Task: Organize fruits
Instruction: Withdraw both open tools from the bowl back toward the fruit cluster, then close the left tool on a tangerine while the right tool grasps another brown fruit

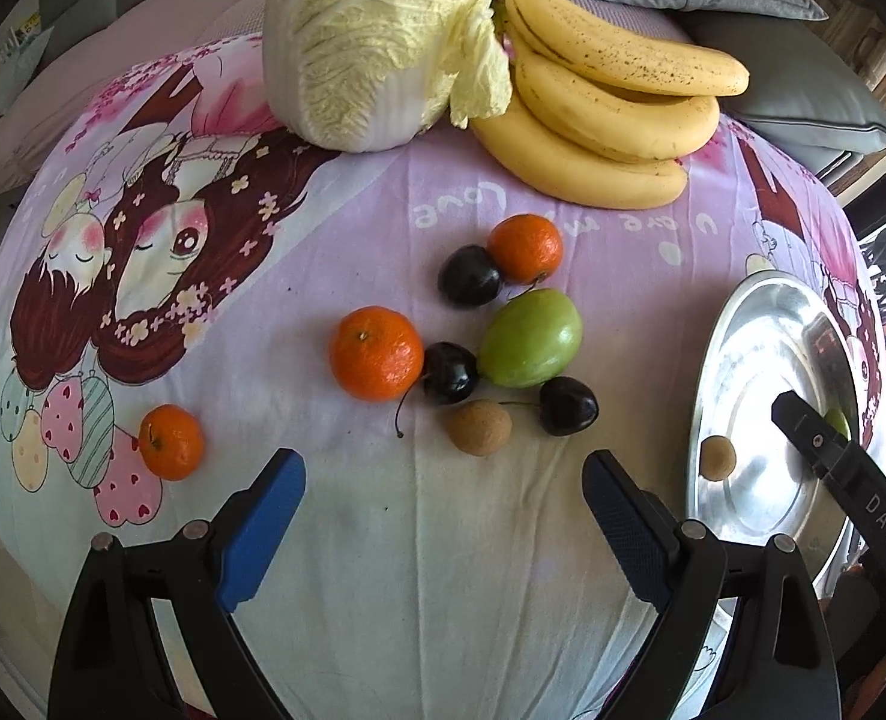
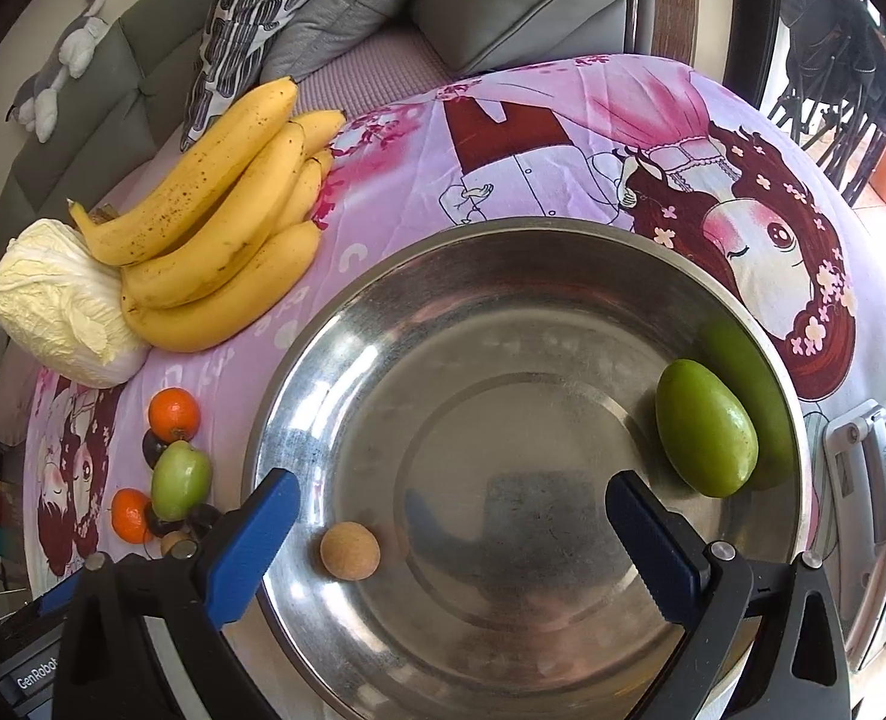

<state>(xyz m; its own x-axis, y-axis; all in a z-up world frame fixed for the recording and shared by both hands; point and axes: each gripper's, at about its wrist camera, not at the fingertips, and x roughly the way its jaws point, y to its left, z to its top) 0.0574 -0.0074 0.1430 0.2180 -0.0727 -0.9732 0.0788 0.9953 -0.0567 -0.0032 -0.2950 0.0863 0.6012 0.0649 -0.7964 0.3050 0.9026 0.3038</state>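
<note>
Both claws apart, empty: left claw (image 1: 443, 516) above fruit cluster (image 1: 479, 330) mid-table | right claw (image 2: 452, 534) over steel bowl (image 2: 503, 240), far right | risk: cherries (image 1: 450, 372) touching orange (image 1: 376, 353), likely rolled if nudged

Steel bowl (image 2: 323, 360) holds green fruit (image 2: 706, 427), brown longan (image 2: 350, 550); tool (image 2: 452, 531) agape above.

Shiny metal bowl (image 2: 503, 252), matt printed cloth (image 1: 383, 192), glossy cherries (image 1: 568, 405), speckled bananas (image 1: 599, 84)
</note>
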